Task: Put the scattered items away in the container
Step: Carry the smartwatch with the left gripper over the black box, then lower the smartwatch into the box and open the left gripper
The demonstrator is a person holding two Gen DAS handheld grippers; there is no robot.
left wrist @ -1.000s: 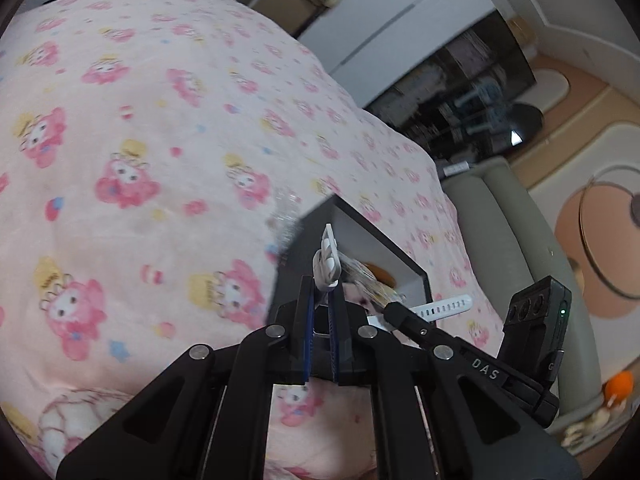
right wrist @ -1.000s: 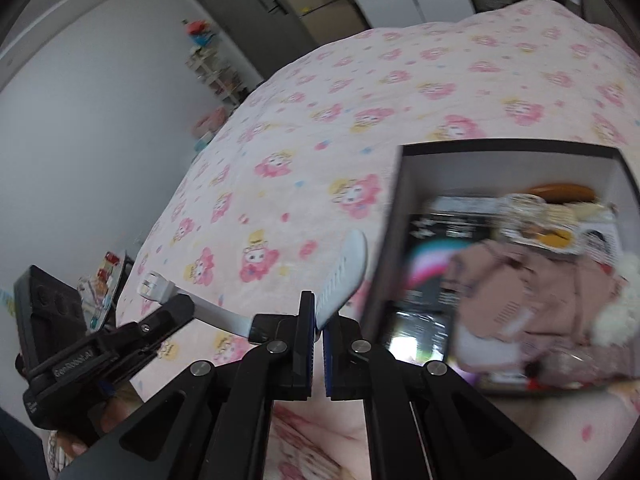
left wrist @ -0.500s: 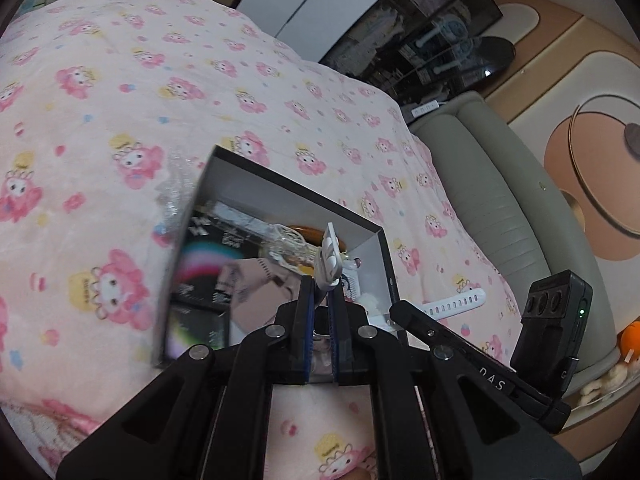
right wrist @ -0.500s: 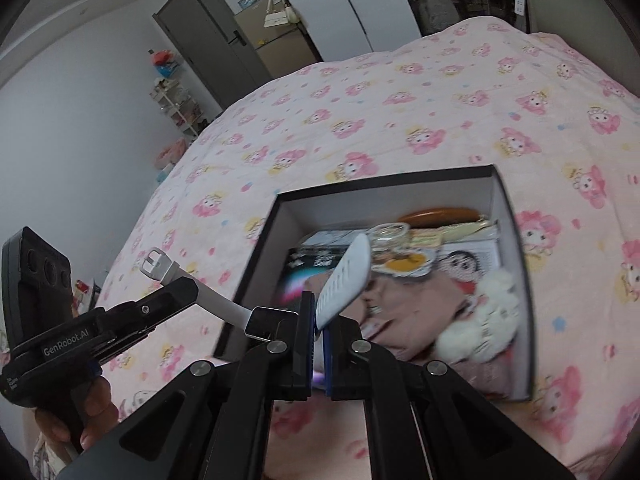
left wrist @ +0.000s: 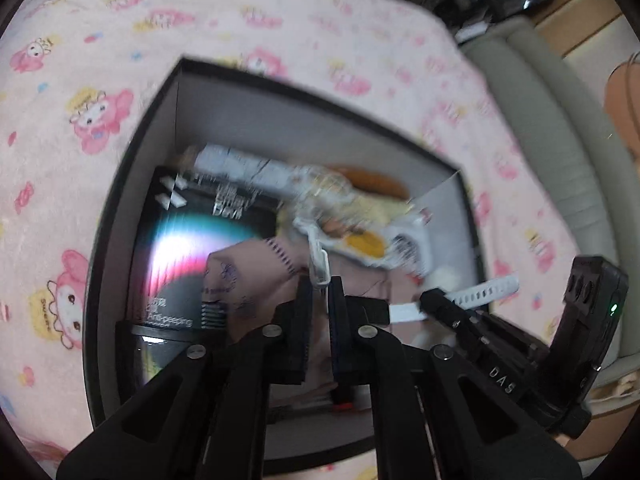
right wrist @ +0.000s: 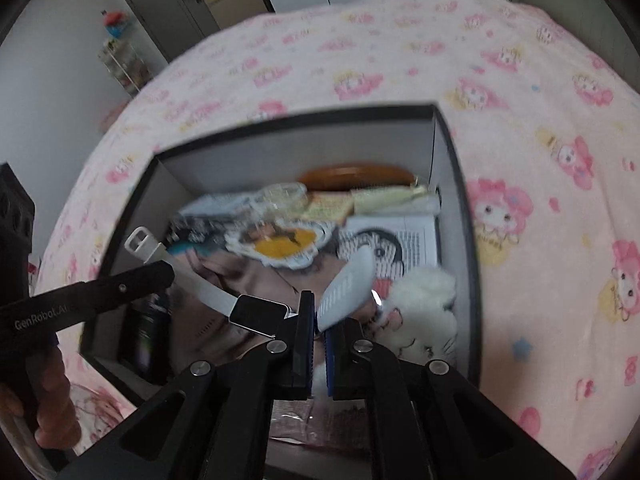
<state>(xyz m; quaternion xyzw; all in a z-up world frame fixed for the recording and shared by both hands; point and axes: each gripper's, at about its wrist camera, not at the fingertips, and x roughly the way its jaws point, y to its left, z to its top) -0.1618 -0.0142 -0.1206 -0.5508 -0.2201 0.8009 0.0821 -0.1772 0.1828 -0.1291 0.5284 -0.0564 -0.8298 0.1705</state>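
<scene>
A bed (right wrist: 500, 92) under a pink cartoon-print blanket fills both views, with a grey door and shelves seen behind it in the right wrist view. On the blanket a black open box (right wrist: 460, 200) is set, and both claws are held directly above its interior.

A white smartwatch (right wrist: 260, 314) is stretched between the two claws: the left claw (left wrist: 319, 292) is clamped shut on the buckle end of its strap, the right claw (right wrist: 318, 312) is clamped shut on the perforated end, and the dark watch face is hung between them, just left of the right claw. The long axis of the watch is thus laid across the box, from claw to claw — the floor of the box lies straight below, so the coming move is judged to be a short lowering and a release.

Below, the box is already crowded: a black packet (left wrist: 180, 264), a pinkish cloth (right wrist: 248, 280), a white fluffy toy (right wrist: 424, 312), a printed card (right wrist: 400, 240), a brown oval item (right wrist: 356, 174). No clear floor is left — the watch would be laid on top of these.
</scene>
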